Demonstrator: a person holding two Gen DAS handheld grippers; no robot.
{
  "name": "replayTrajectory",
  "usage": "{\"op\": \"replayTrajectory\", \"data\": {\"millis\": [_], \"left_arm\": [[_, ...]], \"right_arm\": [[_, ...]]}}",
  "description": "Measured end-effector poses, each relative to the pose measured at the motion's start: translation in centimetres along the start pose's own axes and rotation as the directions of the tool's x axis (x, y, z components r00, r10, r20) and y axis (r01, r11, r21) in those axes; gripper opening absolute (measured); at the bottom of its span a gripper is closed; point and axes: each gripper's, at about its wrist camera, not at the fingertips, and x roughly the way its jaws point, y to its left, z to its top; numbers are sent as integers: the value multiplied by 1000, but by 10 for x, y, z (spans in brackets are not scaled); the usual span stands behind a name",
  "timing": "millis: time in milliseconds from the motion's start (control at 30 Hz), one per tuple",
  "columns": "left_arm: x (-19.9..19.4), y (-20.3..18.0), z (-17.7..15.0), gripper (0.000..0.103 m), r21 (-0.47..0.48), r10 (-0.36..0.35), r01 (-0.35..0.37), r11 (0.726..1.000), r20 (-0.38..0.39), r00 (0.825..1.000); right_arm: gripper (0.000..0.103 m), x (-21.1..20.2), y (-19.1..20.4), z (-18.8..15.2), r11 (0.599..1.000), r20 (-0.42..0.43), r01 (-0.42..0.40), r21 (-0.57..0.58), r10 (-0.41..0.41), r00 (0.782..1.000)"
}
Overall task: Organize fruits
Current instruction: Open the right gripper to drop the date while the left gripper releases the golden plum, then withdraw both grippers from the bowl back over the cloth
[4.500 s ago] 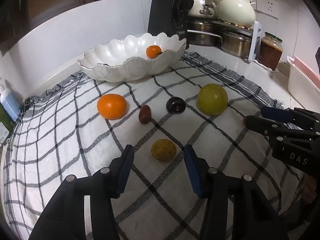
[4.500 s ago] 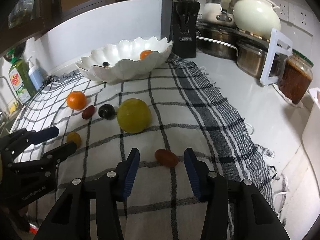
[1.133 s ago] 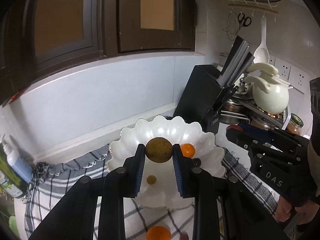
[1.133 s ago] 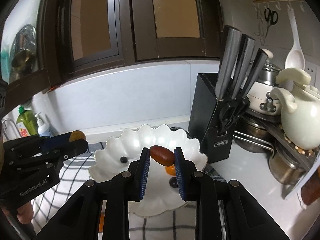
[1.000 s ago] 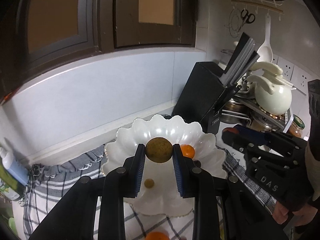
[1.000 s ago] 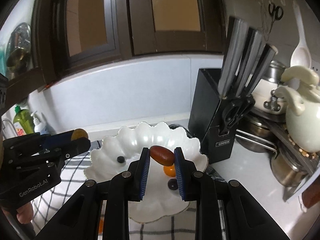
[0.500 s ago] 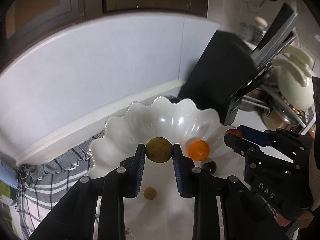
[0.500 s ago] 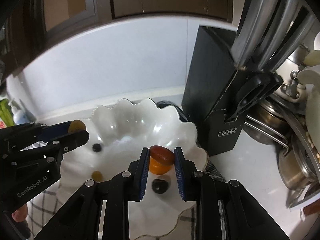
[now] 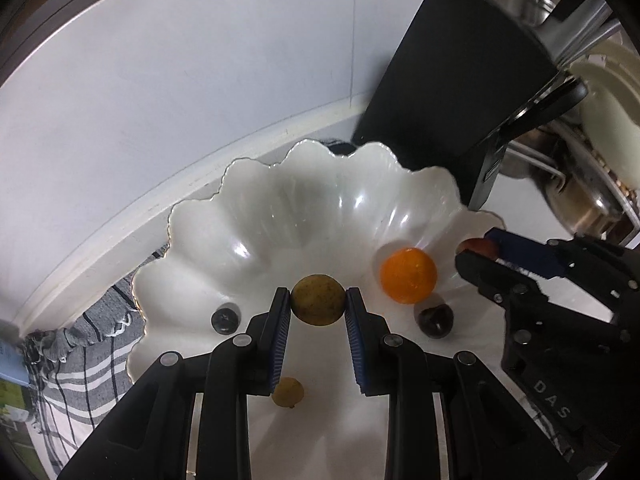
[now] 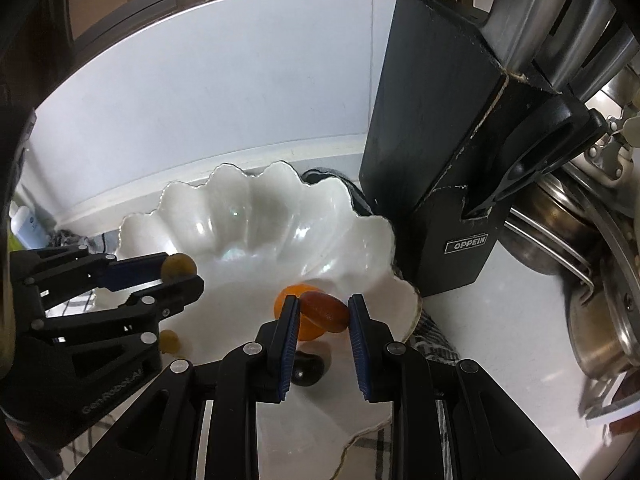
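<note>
- Both grippers had descended over the white bowl (image 9: 256, 240) within the last second.
- Left gripper (image 9: 318, 306) clamped on a yellow-brown fruit (image 9: 318, 305).
- Right gripper (image 10: 323, 313) clamped on a red fruit (image 10: 325, 312) (directly above the orange (image 10: 294, 320)).
- Release judged imminent.

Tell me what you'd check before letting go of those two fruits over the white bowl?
1. Left gripper firmly holds the brownish-yellow fruit: ok, pinched between both pads.
2. Right gripper firmly holds the reddish-brown fruit: ok.
3. Both fruits are above the white bowl, not its rim: ok.
4. Landing spot under the left fruit: ok, bare bowl floor there; the small yellow fruit lies nearer the camera.
5. Landing spot under the right fruit: not ok, the orange and a dark fruit sit right below.
6. Drop height is low enough: cannot tell.
</note>
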Motion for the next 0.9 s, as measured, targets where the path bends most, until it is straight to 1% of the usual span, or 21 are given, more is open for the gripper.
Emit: {"op": "replayTrajectory", "data": {"millis": [133,167,200,233,267,300,400,467,667,900], "left_arm": [[7,-1,-1,29,-5,2,-2,1000,-25,1000],[8,-2,-1,35,-6,9,-10,1000,-29,1000],[8,-2,-2,39,-8,16,-16,1000,-29,999],[7,-1,-2,46,-12,22,-22,1000,-24,999],[7,0,-2,50,-17,29,-29,999,-23,999],[6,1,-3,50,-21,34,-35,999,-20,999],[1,4,-6,53,-30,57,-57,998,-12,998],[-5,5,-9,58,-34,65,-65,997,-2,998],[-29,8,-16,61,-56,72,-71,996,27,997],[-64,10,-27,63,-74,77,-70,995,88,993]], "right_arm": [[27,7,-3,1,1000,-25,-1,7,1,1000],[28,8,-3,1,1000,-30,-1,7,1,1000],[31,9,-4,1,1000,-36,-4,9,4,999],[34,10,-4,0,1000,-41,-9,14,9,999],[39,10,-5,0,1000,-42,-6,19,7,999],[42,9,-5,0,1000,-39,0,19,0,999],[42,5,-5,-1,1000,-33,12,14,-12,999],[42,-1,-4,-2,1000,-21,12,15,-12,1000],[42,-24,0,-4,1000,30,29,-4,-29,999],[42,-55,4,-11,1000,81,7,7,-7,997]]}}
